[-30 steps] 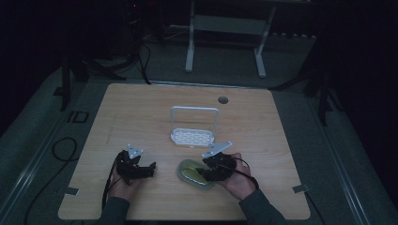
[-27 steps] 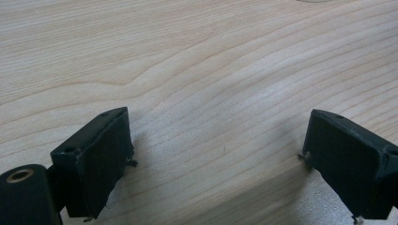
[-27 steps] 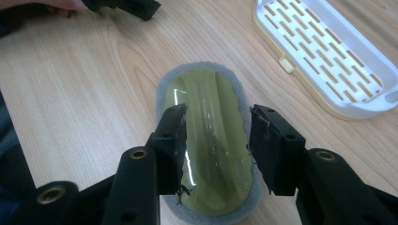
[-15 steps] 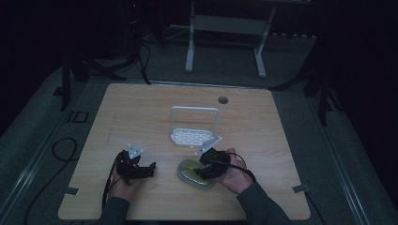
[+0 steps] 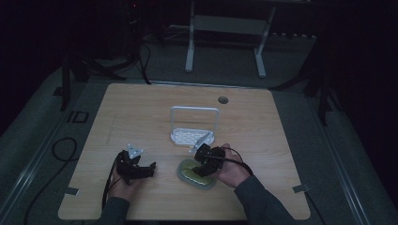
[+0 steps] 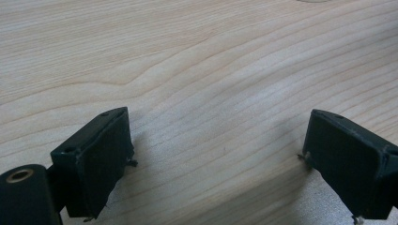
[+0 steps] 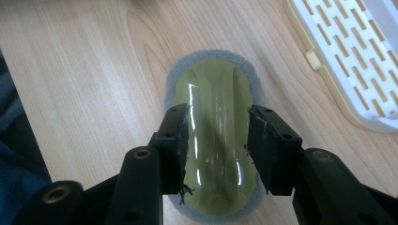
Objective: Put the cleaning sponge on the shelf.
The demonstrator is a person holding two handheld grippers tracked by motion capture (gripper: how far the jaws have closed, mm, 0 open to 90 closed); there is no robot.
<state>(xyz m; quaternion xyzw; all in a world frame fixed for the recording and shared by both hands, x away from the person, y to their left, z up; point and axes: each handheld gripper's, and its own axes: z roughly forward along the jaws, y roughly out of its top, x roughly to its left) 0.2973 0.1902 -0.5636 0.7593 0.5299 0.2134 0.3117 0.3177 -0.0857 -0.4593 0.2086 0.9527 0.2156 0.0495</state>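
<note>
Dim lab: wooden table [image 5: 141,108], floor cables [image 5: 56,150], metal stand [image 5: 225,28].

One scrubber [image 7: 217,145], one white rack [image 5: 194,124], two tools [image 5: 136,168].

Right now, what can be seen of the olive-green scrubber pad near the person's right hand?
The scrubber pad is an oval with a glossy olive-green plastic grip on top and a grey spongy base showing as a rim all round. It lies flat on the wooden table, just in front of the white slotted rack. The right hand-held gripper straddles its narrowed waist, jaws at or very near both sides.
</note>
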